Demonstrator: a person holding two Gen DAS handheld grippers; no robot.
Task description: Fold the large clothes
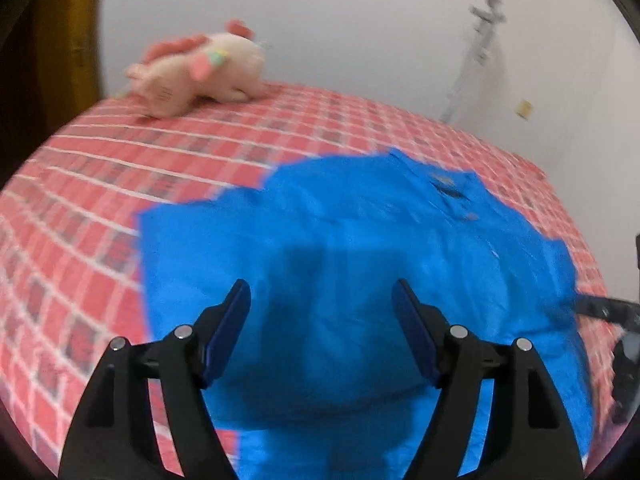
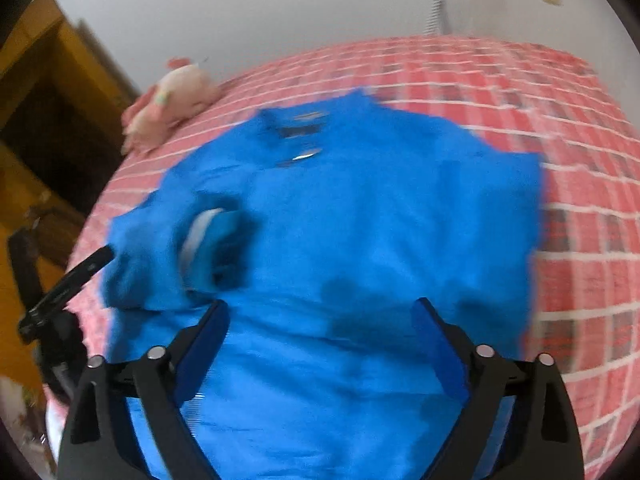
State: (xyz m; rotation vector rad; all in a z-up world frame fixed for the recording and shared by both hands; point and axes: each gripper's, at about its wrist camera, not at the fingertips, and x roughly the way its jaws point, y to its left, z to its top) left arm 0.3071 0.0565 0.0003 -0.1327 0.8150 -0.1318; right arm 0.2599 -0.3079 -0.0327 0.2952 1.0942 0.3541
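Blue cloth fills the middle of both views: the shirt [image 1: 360, 264] lies spread on the checked bedspread [image 1: 80, 208], collar and buttons toward the upper right of the left view and toward the upper centre of the right view [image 2: 340, 240]; it lies that way so you can work from its near edge. Your left gripper [image 1: 322, 292] hangs over the shirt's lower middle with its tongs spread and nothing pinched; the cloth below the pads looks flat, so I judge you have no hold on it. Your right gripper [image 2: 320, 312] is likewise spread wide over the shirt's lower part, empty between the pads. At centre left of the right view one sleeve [image 2: 208, 248] is turned in over the body, its pale inner cuff showing; that reads as a fold already made on that side, though blur hides the edge. On the right side of that view the shirt's edge runs fairly straight, and whether that sleeve is tucked in I cannot tell. The plush toy [image 1: 200, 72] sits at the upper left, well apart from the shirt, so it should not hinder you; both tongs stand ready for a fresh grip.
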